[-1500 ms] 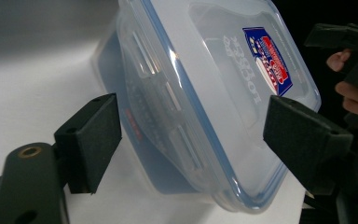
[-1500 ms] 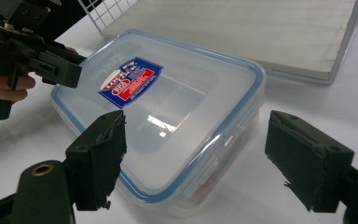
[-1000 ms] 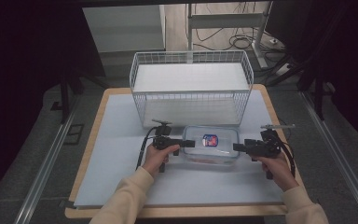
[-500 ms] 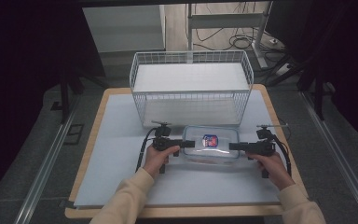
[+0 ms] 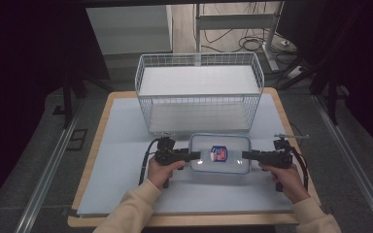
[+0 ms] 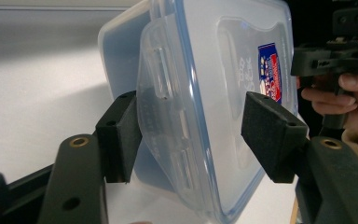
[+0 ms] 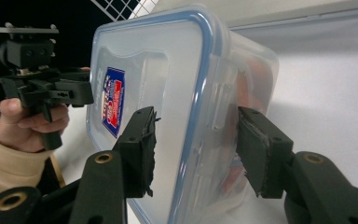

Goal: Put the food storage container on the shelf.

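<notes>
Container: clear lidded box [image 5: 219,153] near the bench's front edge, just before the wire basket [image 5: 199,92].
Left tool [image 6: 191,135]: jaws spread astride the end latch, not clenched.
Right tool [image 7: 193,149]: likewise released.
Advice: close both evenly, lift level.

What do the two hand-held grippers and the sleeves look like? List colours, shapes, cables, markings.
Both the left hand-held gripper and the right hand-held gripper are matte black, pistol-shaped, each trailing a black cable. Their jaws are flat black arms with brass-coloured rivets and blocky dark foam pads. The right one carries a thin grey plate on top. No markings are legible. Both sleeves are cream with ribbed cuffs.
</notes>
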`<state>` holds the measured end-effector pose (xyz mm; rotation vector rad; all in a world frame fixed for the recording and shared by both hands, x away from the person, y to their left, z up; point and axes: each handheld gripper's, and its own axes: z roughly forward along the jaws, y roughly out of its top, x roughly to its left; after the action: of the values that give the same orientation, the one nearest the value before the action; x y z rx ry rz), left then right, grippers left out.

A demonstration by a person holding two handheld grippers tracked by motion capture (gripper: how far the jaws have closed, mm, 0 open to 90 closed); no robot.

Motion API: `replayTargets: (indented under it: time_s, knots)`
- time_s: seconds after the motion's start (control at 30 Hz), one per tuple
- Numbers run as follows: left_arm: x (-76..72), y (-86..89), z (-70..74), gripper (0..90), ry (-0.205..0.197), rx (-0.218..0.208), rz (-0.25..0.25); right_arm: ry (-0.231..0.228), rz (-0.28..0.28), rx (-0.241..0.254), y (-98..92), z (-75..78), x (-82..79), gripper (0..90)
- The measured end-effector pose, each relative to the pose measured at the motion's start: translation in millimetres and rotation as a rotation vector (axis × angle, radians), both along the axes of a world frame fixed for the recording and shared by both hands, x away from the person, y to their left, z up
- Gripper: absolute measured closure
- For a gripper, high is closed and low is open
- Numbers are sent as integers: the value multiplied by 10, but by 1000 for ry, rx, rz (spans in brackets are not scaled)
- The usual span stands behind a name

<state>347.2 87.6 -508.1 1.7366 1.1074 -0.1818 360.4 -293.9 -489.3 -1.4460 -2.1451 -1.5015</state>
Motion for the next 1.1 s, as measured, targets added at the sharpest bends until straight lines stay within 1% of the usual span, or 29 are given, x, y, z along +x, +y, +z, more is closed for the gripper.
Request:
replayTargets:
  time_s: [0.03,0.07,0.1,0.2,0.23,0.3,0.33,0.37,0.4,0.5,0.6,0.7,0.8,0.87,0.9,0.93,0.97,1.0,1.03,1.07,1.1]
  knots:
    - [-27,-6,6,401,-6,0,6,-11,-1,-5,5,3,-16,494]
    - [-27,-6,6,404,-6,0,6,-11,-1,-5,5,3,-16,494]
    - [-57,-4,8,404,-15,1,8,-18,-3,-6,9,8,-40,494]
    - [-125,-6,14,418,-30,-3,20,-44,-3,-20,20,26,-109,498]
    - [-156,-11,22,423,-35,2,27,-58,2,-26,23,33,-135,499]
    - [-168,-18,28,422,-39,6,30,-58,0,-26,26,36,-143,498]
    - [-196,-32,43,421,-42,15,39,-57,-3,-23,25,38,-153,497]
    - [-196,-32,43,422,-42,15,39,-57,-3,-23,25,38,-153,497]
    - [-203,-26,41,424,-41,10,39,-68,-1,-29,28,41,-165,497]
    - [-205,-19,39,431,-34,2,41,-69,0,-31,32,46,-173,497]
    - [-223,-21,60,440,-49,12,38,-83,-2,-31,30,50,-180,495]
    - [-227,-15,72,441,-50,9,39,-94,-6,-30,33,54,-187,495]
    - [-238,1,122,442,-68,5,43,-108,-6,-26,46,90,-199,495]
    - [-244,10,145,443,-70,4,43,-109,-4,-26,48,103,-203,494]
    - [-249,15,165,445,-75,3,43,-119,-2,-25,52,122,-204,494]
    - [-261,25,213,445,-90,9,44,-123,0,-19,61,155,-215,495]
    - [-261,25,213,446,-90,9,44,-123,0,-19,61,155,-215,495]
    - [-277,39,275,447,-108,13,46,-134,-1,-10,70,187,-222,494]
    - [-277,39,275,448,-108,13,46,-134,-1,-10,70,187,-222,494]
    - [-288,57,344,449,-123,15,47,-148,4,-4,79,231,-224,494]
    - [-288,57,344,450,-123,15,47,-148,4,-4,79,231,-224,494]
